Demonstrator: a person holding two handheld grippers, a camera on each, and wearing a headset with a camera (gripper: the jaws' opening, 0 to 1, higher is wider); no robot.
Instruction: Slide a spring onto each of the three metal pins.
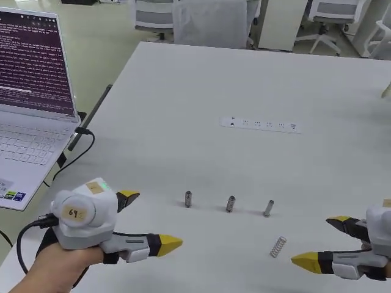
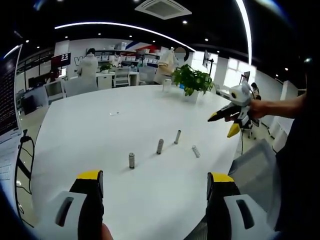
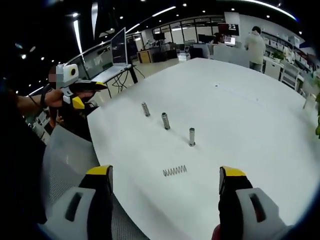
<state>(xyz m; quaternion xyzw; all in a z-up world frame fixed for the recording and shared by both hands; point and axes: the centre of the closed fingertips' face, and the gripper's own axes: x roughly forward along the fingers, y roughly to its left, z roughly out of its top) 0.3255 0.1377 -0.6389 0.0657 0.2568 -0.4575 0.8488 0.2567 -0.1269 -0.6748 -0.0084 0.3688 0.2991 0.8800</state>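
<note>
There are three metal pins, three springs and two grippers. The pins stand upright on the white table in a single row running left to right across the head view: the left pin, the middle pin and the right pin. Two of the springs are on pins, one coiled around the left pin and one around the middle pin, so their long axes are vertical like the pins. The right pin is bare. The third, the loose spring, lies flat on the table just in front of the right pin, on the person's side of the row. Its long axis runs diagonally, the far end tipped toward the right pin.

The left gripper is held in a hand at the near left, its yellow-tipped jaws spread wide and pointing to the right, with nothing between them and touching nothing. It sits well apart from the left pin. The right gripper comes in from the near right, its jaws also spread wide and empty, pointing left toward the loose spring without touching it.

One open laptop sits at the table's left edge, and one white power strip lies beyond the pins.
</note>
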